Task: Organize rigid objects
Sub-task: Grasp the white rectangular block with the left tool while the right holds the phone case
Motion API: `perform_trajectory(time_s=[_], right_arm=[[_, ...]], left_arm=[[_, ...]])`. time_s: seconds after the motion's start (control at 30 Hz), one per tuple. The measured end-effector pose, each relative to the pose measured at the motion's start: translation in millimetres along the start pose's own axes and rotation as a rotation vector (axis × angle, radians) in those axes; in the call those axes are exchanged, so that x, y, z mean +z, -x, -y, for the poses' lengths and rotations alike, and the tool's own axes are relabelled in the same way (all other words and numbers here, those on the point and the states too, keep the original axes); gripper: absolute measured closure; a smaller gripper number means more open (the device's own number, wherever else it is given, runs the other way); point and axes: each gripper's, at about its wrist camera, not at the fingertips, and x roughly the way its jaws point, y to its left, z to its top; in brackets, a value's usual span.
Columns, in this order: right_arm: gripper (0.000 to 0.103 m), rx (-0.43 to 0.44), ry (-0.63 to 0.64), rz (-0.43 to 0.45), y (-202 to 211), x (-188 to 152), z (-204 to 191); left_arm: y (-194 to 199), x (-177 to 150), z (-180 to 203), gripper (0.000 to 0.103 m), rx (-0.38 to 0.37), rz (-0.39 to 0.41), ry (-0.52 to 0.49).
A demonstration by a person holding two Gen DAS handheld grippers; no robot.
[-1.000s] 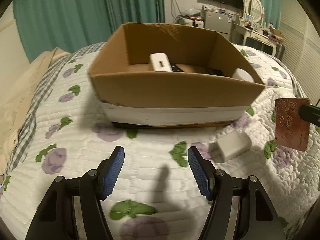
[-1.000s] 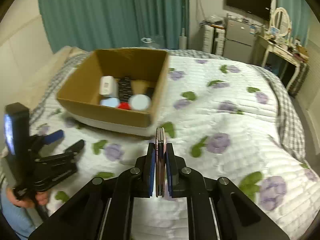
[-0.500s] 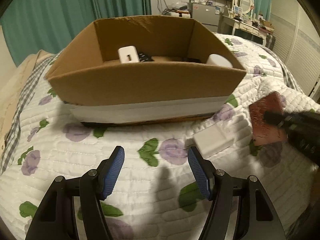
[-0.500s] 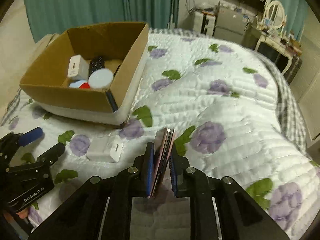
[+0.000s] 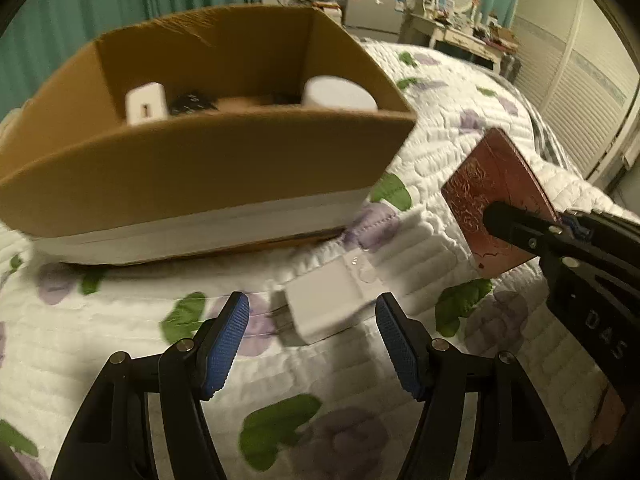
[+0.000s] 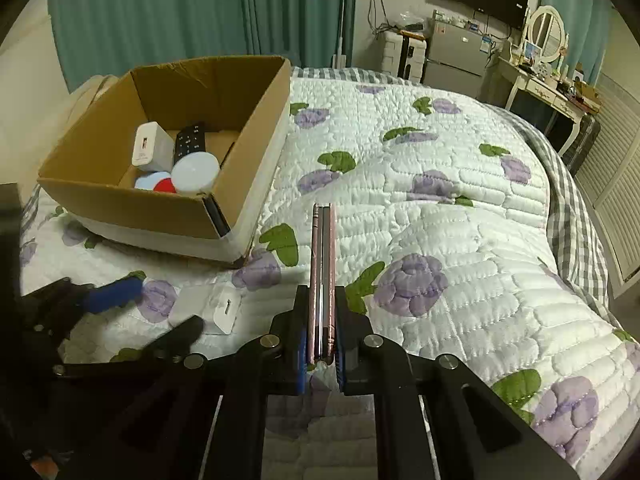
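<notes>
Some things already being kept in cardboard box point(image 6: 168, 216) on bed point(image 6: 440, 220). Flat red case point(image 6: 322, 272) being squeezed by right tool point(image 6: 322, 344). White charger point(image 5: 328, 304) being lined up between wide-open left tool point(image 5: 312, 336) tips. Both left to be boxed.

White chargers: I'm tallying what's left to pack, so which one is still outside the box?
The white charger lying on the quilt between the open left gripper's fingers; the other stands inside the cardboard box.
</notes>
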Motion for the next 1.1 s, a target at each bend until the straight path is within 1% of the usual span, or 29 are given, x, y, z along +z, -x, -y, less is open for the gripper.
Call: perform_trajectory(time_s=[0.07,0.13,0.2,0.27,0.37,0.4,0.43,0.5,0.57,0.63,0.7,0.83,0.97,1.1], right_arm=[[0.093,0.004,0.000,-0.003,-2.0,2.4,-0.4],[0.093,0.005,0.002,-0.005,-3.4,2.5,-1.8],[0.093,0.006,0.001,-0.009,-6.2,3.4,-1.0],[0.093,0.007,0.000,-0.013,-6.8,3.1,-0.9],[0.093,0.006,0.000,-0.015,-7.7,2.4,-1.0],[0.093,0.004,0.001,-0.015,-7.9,2.6,-1.1],[0.093,0.003,0.002,-0.015,-7.6,2.6,-1.3],[0.093,0.000,0.005,-0.011,-5.0,2.4,-2.2],[0.093,-0.004,0.005,0.005,2.4,2.9,-3.0],[0.093,-0.001,0.006,0.025,11.1,4.1,-3.4],[0.093,0.001,0.008,0.052,24.6,5.8,-3.7],[0.093,0.031,0.000,0.105,52.7,15.1,-2.3],[0.093,0.053,0.025,0.163,79.0,34.1,-8.5],[0.093,0.081,0.083,0.220,99.4,63.9,-20.5]], left_arm=[[-5.5,1.4,3.1,0.034,-0.026,-0.016,-0.003],[-12.2,3.5,6.6,0.034,-0.034,-0.030,-0.011],[-20.1,5.6,9.6,0.034,-0.004,-0.042,-0.021],[-26.6,9.9,9.9,0.034,-0.005,-0.052,-0.017],[-28.7,12.7,6.3,0.035,-0.022,-0.052,0.004],[-27.5,12.2,5.5,0.037,-0.029,-0.052,0.007],[-23.6,10.7,5.8,0.040,-0.027,-0.040,0.001],[-16.4,8.4,6.7,0.040,-0.021,-0.026,-0.011],[-6.3,6.2,5.2,0.042,-0.013,-0.004,-0.021],[7.6,4.3,2.9,0.042,-0.021,0.014,-0.017],[26.9,2.5,-0.3,0.044,-0.027,0.035,-0.008],[69.2,4.5,-6.4,0.045,-0.004,0.107,-0.019],[111.5,16.7,-18.4,0.045,-0.001,0.188,-0.010],[138.2,41.1,-35.8,0.045,0.034,0.251,0.003]])
